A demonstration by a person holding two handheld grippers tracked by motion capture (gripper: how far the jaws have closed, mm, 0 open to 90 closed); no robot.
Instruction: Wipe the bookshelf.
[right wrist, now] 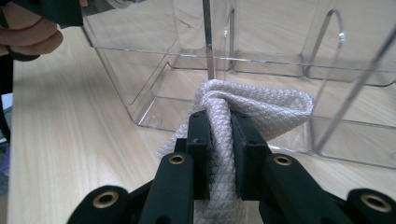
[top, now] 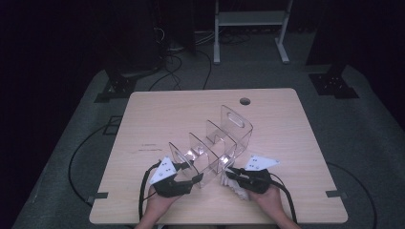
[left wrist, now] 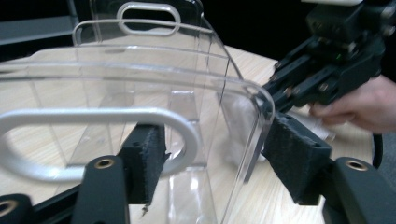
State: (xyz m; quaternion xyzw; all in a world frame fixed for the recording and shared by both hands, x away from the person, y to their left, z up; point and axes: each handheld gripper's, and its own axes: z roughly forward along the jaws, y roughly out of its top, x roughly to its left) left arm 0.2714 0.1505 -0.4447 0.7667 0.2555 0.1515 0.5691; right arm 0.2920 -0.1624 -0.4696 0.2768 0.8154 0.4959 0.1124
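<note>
A clear plastic rack [top: 215, 143] with several upright dividers stands slantwise on the wooden table [top: 157, 114]. My left gripper [top: 193, 179] is at its near-left end. In the left gripper view the jaws of my left gripper [left wrist: 219, 158] straddle a corner of the slotted end wall of the rack [left wrist: 140, 70], and both pads rest against it. My right gripper [top: 229, 172] is at the rack's near-right side, shut on a folded white woven cloth [top: 239, 191]. In the right gripper view the cloth [right wrist: 266, 107] bulges past my right gripper [right wrist: 226, 135] against the wall of the rack [right wrist: 261, 51].
A round cable hole [top: 245, 101] sits near the table's far edge. Behind the table stands a white metal frame [top: 250, 19], and cables run over the grey floor. The other hand [right wrist: 28, 35] shows at the upper left of the right gripper view.
</note>
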